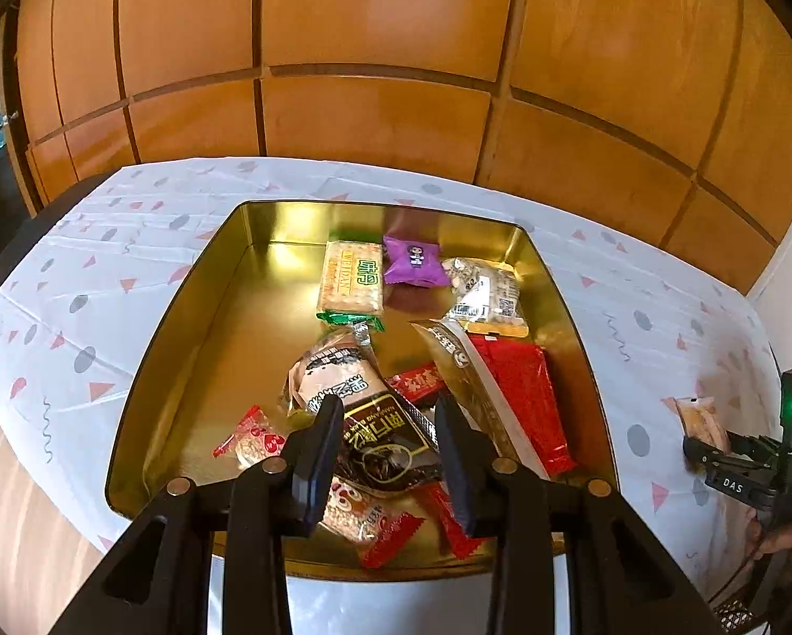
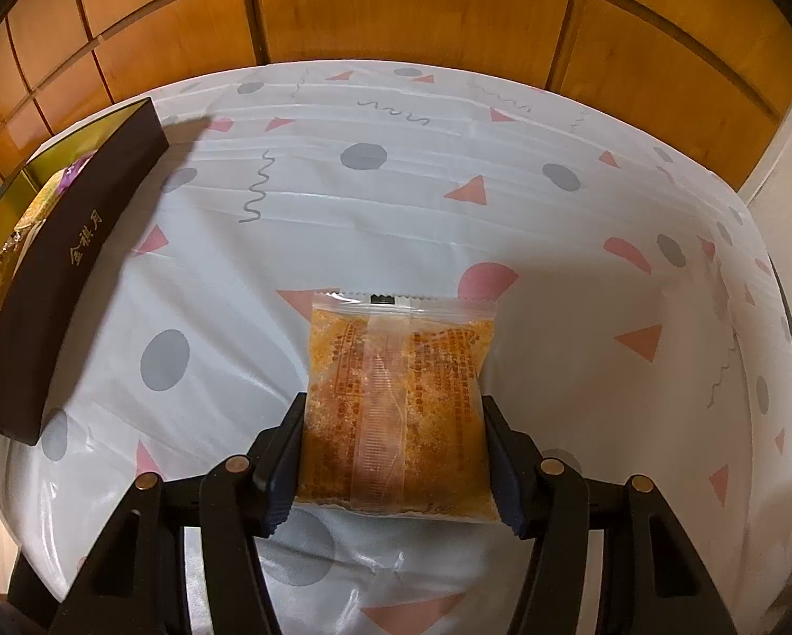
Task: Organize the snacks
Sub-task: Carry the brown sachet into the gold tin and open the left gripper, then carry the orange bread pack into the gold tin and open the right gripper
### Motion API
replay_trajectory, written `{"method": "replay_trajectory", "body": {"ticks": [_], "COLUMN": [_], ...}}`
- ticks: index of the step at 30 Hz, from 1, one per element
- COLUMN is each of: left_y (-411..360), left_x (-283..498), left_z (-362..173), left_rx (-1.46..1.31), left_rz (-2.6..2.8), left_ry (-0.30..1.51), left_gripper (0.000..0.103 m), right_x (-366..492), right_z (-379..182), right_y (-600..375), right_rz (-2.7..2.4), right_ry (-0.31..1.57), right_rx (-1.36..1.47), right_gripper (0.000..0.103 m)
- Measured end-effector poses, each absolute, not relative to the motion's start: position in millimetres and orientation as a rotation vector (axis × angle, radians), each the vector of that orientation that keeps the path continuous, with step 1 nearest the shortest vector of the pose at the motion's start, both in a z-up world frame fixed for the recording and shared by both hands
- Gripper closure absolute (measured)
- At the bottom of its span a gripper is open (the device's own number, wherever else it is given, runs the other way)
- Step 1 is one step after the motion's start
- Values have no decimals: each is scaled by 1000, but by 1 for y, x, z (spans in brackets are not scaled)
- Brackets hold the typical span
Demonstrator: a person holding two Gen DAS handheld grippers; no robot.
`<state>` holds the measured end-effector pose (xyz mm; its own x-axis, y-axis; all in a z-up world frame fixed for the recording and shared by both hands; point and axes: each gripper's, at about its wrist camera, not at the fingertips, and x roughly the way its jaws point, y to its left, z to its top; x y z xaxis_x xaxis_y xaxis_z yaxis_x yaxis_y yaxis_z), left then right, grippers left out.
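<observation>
Gripping orange snack pkt [image 2: 396,402] w/ right fingers [image 2: 393,455] | left fingers [image 1: 388,455] apart, empty | tin [image 1: 194,328]: "WEIDAN" crackers [image 1: 351,280]

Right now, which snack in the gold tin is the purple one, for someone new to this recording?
Start at the rectangular gold metal tin on the patterned white tablecloth. Look to its far end, right of the cracker packet with green edges. The small purple pillow-shaped packet lies there; it is the tin's only purple wrapper, its neighbours being green, pale or red.

White tablecloth [image 2: 396,201] (grey dots, pink triangles, squiggles), wooden panelled wall [image 1: 385,26] behind, wood floor [image 1: 9,502] at left
</observation>
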<state>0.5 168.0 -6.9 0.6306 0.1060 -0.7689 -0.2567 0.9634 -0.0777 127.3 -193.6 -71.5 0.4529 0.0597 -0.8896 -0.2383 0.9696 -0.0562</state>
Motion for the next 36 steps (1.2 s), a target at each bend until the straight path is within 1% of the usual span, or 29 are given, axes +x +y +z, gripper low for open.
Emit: {"method": "replay_trajectory", "body": {"ticks": [12, 20, 23, 30, 36], "left_y": [168, 175, 179, 193, 206], "left_x": [-8, -11, -12, -16, -19], "left_z": [-7, -9, -10, -11, -9], "left_rx": [-183, -195, -200, -234, -260], "left_rz": [213, 221, 226, 254, 277], "left_ry": [853, 853, 852, 842, 830], "left_gripper": [67, 67, 67, 67, 67], "right_x": [117, 115, 113, 104, 108], "right_z": [-69, -58, -49, -21, 15], "right_y": [-188, -188, -179, -139, -80], "right_rz": [158, 232, 268, 362, 490], "right_ry": [1101, 1164, 1152, 1099, 1013], "right_rx": [-182, -31, -8, -76, -142], "right_gripper": [43, 43, 44, 43, 43]}}
